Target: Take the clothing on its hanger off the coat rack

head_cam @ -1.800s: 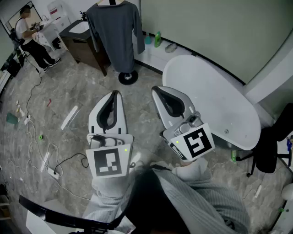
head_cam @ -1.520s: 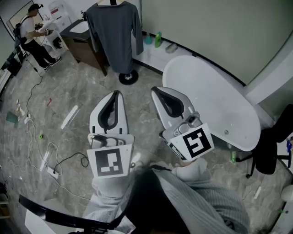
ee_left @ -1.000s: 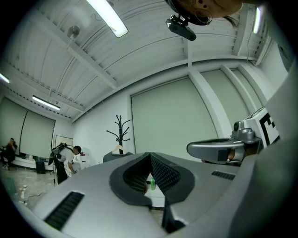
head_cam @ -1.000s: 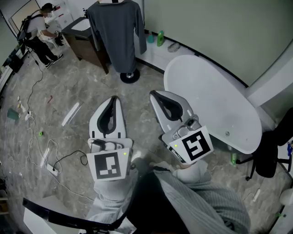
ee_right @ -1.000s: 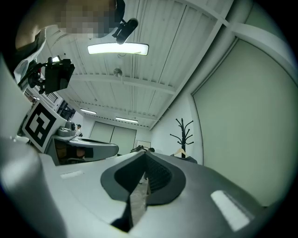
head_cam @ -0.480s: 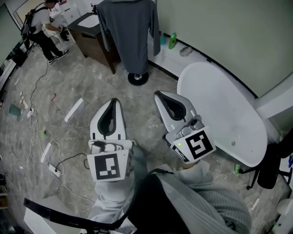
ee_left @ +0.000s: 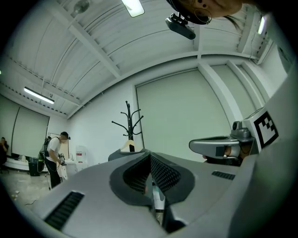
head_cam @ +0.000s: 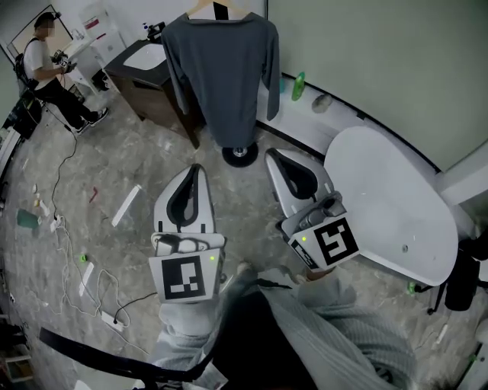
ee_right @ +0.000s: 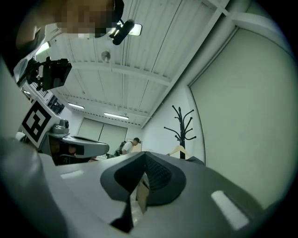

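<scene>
A grey long-sleeved shirt point(head_cam: 225, 76) hangs on a wooden hanger point(head_cam: 221, 9) from a black coat rack whose round base point(head_cam: 240, 156) stands on the floor. Both grippers are held level, side by side, short of the rack. My left gripper point(head_cam: 197, 169) is shut and empty, its tip left of the base. My right gripper point(head_cam: 273, 156) is also shut and empty, its tip just right of the base. The left gripper view has the rack's top point(ee_left: 129, 121) and the hanger point(ee_left: 130, 146) straight ahead. The right gripper view shows the rack point(ee_right: 182, 125) ahead to the right.
A white oval table point(head_cam: 396, 206) stands close on the right. A dark cabinet point(head_cam: 145, 84) sits left of the rack. A person point(head_cam: 46, 68) stands far left. Cables point(head_cam: 76, 259) trail over the marble floor. A green bottle point(head_cam: 299, 85) stands by the wall.
Both grippers have moved forward toward the coat rack, still shut. The shirt and the rack's base now appear larger and nearer; the base lies close to the gripper tips.
</scene>
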Demonstrator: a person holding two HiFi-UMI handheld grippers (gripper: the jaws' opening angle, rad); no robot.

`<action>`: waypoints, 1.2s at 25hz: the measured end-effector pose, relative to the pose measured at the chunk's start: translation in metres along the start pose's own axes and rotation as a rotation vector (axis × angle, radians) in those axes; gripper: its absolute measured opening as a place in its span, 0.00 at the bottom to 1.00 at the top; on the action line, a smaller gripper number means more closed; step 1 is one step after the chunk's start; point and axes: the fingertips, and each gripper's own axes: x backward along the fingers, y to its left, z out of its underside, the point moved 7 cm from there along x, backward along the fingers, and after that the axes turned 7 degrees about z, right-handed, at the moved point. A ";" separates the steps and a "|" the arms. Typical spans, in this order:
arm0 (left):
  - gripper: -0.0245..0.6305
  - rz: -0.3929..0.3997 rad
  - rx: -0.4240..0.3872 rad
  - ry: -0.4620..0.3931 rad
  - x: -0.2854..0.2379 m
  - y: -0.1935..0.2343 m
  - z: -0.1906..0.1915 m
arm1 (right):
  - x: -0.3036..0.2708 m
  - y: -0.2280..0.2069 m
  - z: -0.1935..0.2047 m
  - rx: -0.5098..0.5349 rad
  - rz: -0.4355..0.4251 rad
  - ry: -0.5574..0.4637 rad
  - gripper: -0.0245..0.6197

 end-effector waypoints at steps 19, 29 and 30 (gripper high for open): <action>0.04 -0.014 0.002 -0.010 -0.296 0.191 0.046 | -0.318 -0.149 0.085 0.037 0.018 0.001 0.04; 0.04 0.000 -0.024 -0.002 -0.433 0.245 0.042 | -0.433 -0.231 0.096 0.086 0.052 0.011 0.04; 0.04 0.008 -0.026 -0.002 -0.440 0.251 0.043 | -0.440 -0.232 0.097 0.093 0.058 0.015 0.04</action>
